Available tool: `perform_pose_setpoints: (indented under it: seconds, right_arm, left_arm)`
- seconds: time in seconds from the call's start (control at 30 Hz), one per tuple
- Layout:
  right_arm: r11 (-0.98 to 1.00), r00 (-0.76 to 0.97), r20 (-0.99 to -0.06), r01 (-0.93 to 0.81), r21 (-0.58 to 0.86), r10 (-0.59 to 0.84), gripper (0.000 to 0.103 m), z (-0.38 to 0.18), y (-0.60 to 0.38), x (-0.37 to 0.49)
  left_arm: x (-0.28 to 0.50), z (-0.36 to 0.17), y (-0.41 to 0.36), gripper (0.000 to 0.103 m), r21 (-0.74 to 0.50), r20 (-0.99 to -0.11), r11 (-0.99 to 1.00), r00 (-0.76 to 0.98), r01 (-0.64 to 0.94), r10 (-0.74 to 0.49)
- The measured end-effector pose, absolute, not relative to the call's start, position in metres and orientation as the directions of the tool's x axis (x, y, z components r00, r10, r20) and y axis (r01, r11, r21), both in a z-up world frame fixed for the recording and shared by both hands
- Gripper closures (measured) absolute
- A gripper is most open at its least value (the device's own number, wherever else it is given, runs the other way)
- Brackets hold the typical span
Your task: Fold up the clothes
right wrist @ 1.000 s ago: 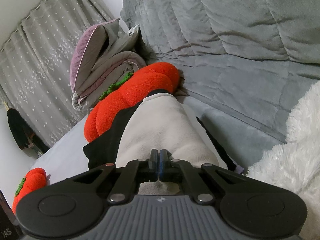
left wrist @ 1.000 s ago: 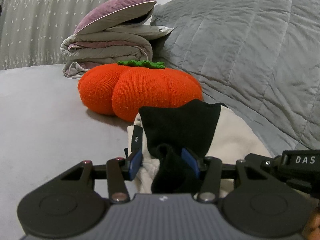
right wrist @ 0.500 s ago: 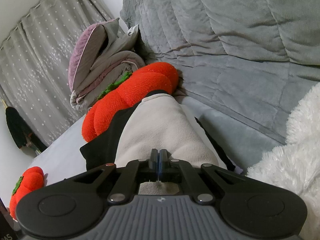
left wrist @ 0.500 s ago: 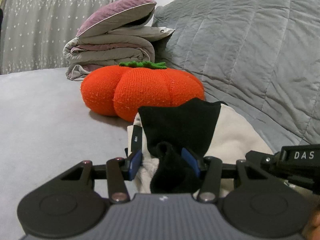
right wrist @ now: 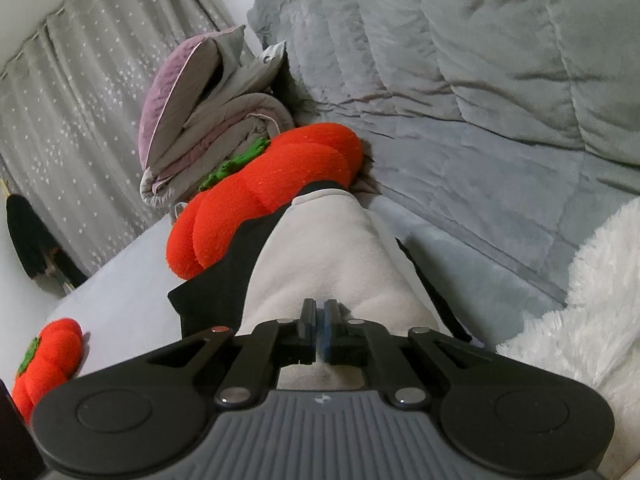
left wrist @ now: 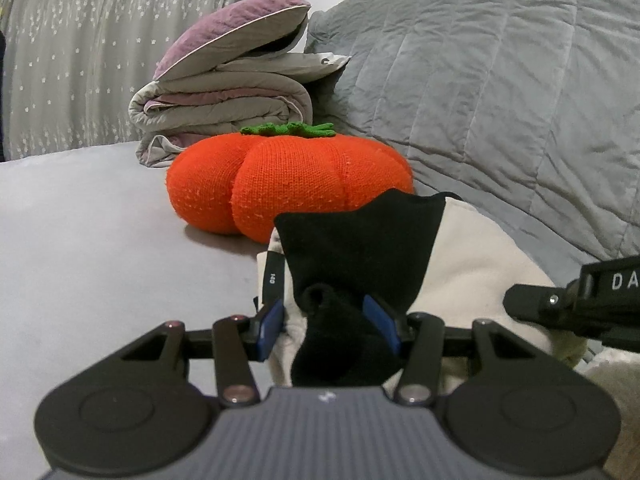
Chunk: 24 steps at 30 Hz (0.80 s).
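Note:
A cream and black garment (left wrist: 480, 264) lies on the grey bed, just in front of an orange pumpkin cushion. My left gripper (left wrist: 326, 322) has its blue pads pressed on a bunched wad of the garment's black and cream fabric. In the right wrist view the garment's cream side (right wrist: 320, 256) stretches away from my right gripper (right wrist: 318, 320), whose jaws are together on the cream edge. The right gripper's body (left wrist: 576, 308) shows at the right edge of the left wrist view, beside the cream cloth.
The pumpkin cushion (left wrist: 288, 184) sits right behind the garment. A folded quilt stack (left wrist: 224, 92) is behind that. A grey quilted duvet (left wrist: 500, 80) rises on the right. A white fluffy blanket (right wrist: 592, 300) and a small pumpkin cushion (right wrist: 44, 356) flank the near side. Bare sheet (left wrist: 100, 240) lies left.

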State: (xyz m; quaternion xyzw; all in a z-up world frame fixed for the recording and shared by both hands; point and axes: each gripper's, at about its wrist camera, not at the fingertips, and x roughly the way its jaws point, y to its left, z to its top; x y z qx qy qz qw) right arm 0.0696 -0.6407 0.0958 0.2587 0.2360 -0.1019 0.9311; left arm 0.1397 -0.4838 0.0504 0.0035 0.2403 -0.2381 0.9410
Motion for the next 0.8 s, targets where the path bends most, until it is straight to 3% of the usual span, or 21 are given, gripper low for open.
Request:
perform_pose_setpoints:
  seconds: [0.33, 0.7, 0.8]
  right_arm:
    - [0.862, 0.864, -0.499, 0.305, 0.405, -0.071, 0.092, 0.106, -0.636, 0.067]
    - [0.878, 0.871, -0.484, 0.291, 0.379, -0.079, 0.056, 0.127, -0.636, 0.054]
    - [0.873, 0.854, -0.503, 0.340, 0.350, -0.131, 0.055, 0.129, -0.641, 0.048]
  left_arm:
    - [0.136, 0.052, -0.489, 0.056, -0.065, -0.455, 0.893, 0.783, 0.445, -0.423]
    - [0.135, 0.055, -0.493, 0.055, -0.031, -0.457, 0.898, 0.793, 0.439, -0.404]
    - [0.135, 0.056, -0.492, 0.050, -0.026, -0.458, 0.900, 0.795, 0.436, -0.398]
